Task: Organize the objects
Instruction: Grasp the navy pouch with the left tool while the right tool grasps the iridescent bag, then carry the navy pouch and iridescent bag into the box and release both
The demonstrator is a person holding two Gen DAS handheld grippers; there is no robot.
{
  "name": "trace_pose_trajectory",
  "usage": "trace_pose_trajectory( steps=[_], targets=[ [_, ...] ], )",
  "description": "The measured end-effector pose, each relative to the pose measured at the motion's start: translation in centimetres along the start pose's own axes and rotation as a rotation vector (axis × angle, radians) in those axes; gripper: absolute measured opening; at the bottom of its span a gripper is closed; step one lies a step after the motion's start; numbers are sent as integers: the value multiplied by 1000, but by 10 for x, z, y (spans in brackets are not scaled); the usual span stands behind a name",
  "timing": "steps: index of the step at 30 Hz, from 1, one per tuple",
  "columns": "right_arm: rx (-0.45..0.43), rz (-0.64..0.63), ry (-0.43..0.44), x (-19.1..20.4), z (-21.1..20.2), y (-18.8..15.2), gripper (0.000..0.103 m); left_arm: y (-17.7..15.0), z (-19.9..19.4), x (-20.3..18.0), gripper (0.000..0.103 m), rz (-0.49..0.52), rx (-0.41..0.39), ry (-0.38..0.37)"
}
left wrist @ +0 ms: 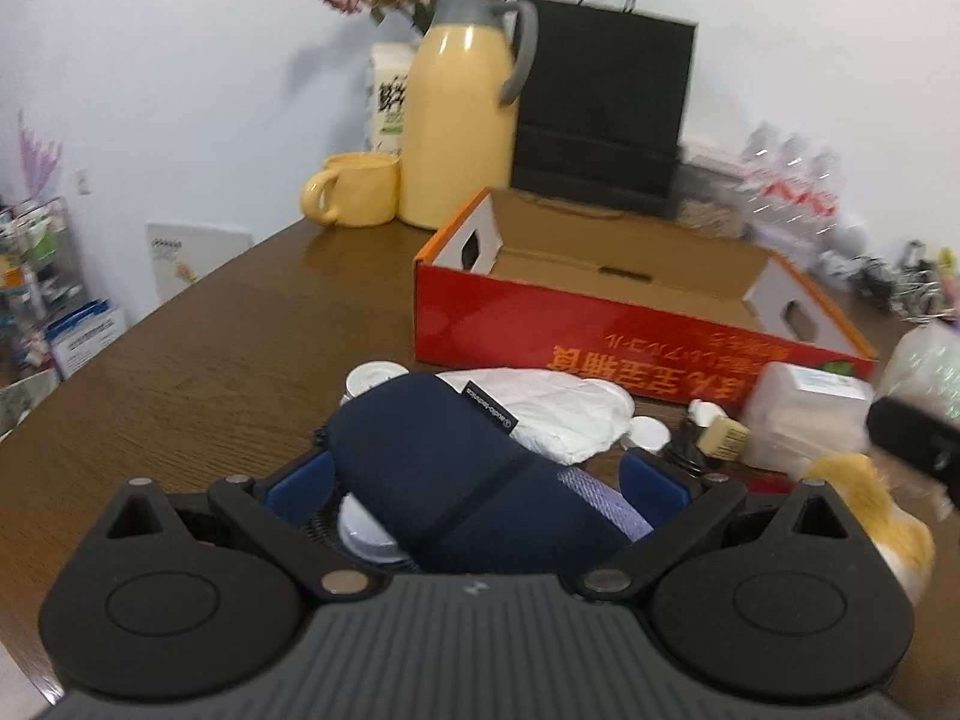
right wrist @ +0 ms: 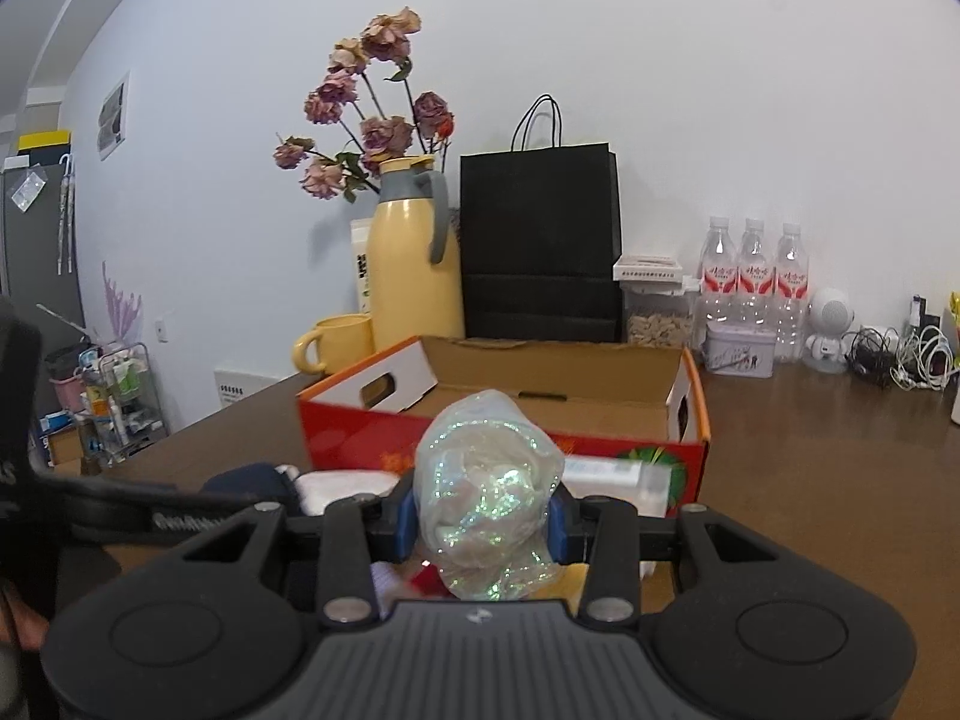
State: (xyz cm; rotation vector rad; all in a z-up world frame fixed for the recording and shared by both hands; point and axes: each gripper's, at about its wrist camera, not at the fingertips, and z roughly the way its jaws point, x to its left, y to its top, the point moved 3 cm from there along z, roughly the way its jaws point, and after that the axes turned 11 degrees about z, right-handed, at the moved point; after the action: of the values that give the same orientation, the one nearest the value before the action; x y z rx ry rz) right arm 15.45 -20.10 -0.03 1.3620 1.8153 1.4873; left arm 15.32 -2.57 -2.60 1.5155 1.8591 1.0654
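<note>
An open red cardboard box [left wrist: 600, 324] lies on the brown table; it also shows in the right wrist view [right wrist: 540, 438]. My left gripper [left wrist: 474, 480] has its blue pads on either side of a dark navy pouch [left wrist: 456, 468], wide apart; whether they press it I cannot tell. My right gripper [right wrist: 483, 519] is shut on a clear bag of glittery stuffing [right wrist: 489, 492], held above the table in front of the box. That bag and the right gripper show blurred at the left wrist view's right edge [left wrist: 918, 378].
In front of the box lie a white cloth [left wrist: 558, 414], white caps, a small brush [left wrist: 720, 435], a translucent plastic box [left wrist: 804, 420] and a yellow plush [left wrist: 870, 510]. Behind stand a yellow jug [left wrist: 459, 120], a yellow mug [left wrist: 354, 189], a black paper bag [left wrist: 600, 108] and water bottles [right wrist: 753, 276].
</note>
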Motion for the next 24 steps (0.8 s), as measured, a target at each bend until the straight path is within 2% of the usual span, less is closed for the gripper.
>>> trace_pose_trajectory(
  steps=[8, 12, 17, 24],
  targets=[
    [26, -18, 46, -21, 40, 17, 38, 3, 27, -16, 103, 29, 86, 181],
    [44, 23, 84, -31, 55, 13, 38, -1, 36, -20, 103, 51, 120, 223],
    [64, 63, 104, -43, 60, 5, 39, -9, 33, -14, 94, 117, 102, 115],
    [34, 50, 135, -40, 52, 3, 39, -5, 21, 1, 79, 236, 86, -62]
  ],
)
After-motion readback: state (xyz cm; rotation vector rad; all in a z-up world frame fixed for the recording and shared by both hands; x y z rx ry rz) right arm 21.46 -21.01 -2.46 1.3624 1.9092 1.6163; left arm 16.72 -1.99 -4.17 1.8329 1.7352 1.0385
